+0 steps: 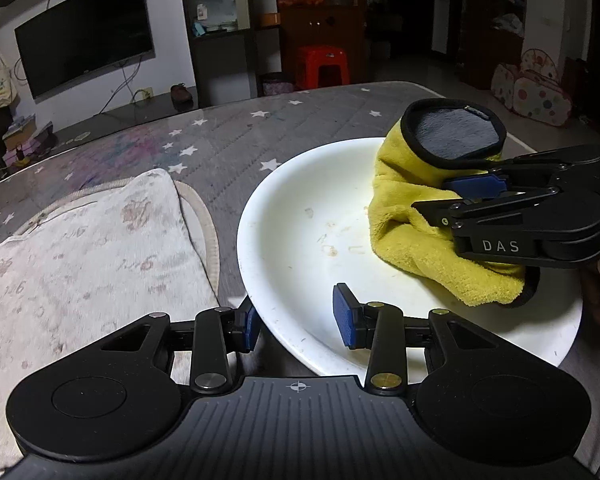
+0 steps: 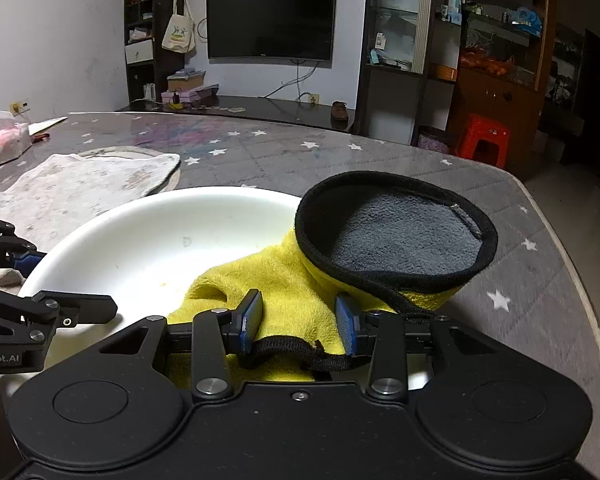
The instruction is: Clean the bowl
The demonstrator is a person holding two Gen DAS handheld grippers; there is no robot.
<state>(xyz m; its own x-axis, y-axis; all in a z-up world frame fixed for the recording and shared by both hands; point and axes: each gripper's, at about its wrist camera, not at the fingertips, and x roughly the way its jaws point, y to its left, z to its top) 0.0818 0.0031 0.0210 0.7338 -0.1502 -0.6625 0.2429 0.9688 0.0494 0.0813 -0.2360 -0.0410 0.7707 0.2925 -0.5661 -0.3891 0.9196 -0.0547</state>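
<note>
White bowl (image 1: 300, 216), one, shallow and wide, sits on the grey star-printed table cover (image 1: 220, 140). Inside the bowl: one yellow cloth (image 1: 404, 216) with black trim and a grey reverse face, bunched against the bowl's right half, one corner folded up above the rim. Faint brownish smears mark the bowl floor just left of the cloth.

Legible writing: "DAS" on the right gripper (image 1: 456, 196) body in the left wrist view; "obot.AI", partly cut off, on the left gripper (image 2: 32, 276) body in the right wrist view.

Right gripper: blue pads part-way closed, pinching a fold of the yellow cloth inside the bowl; a black strap of the cloth crosses between the pads.

Left gripper: jaws straddle the bowl's near-left rim, one blue pad outside the bowl, one inside; whether they press on the rim cannot be told.

One pale printed towel (image 1: 80, 248) lies flat on the cover, left of the bowl.
</note>
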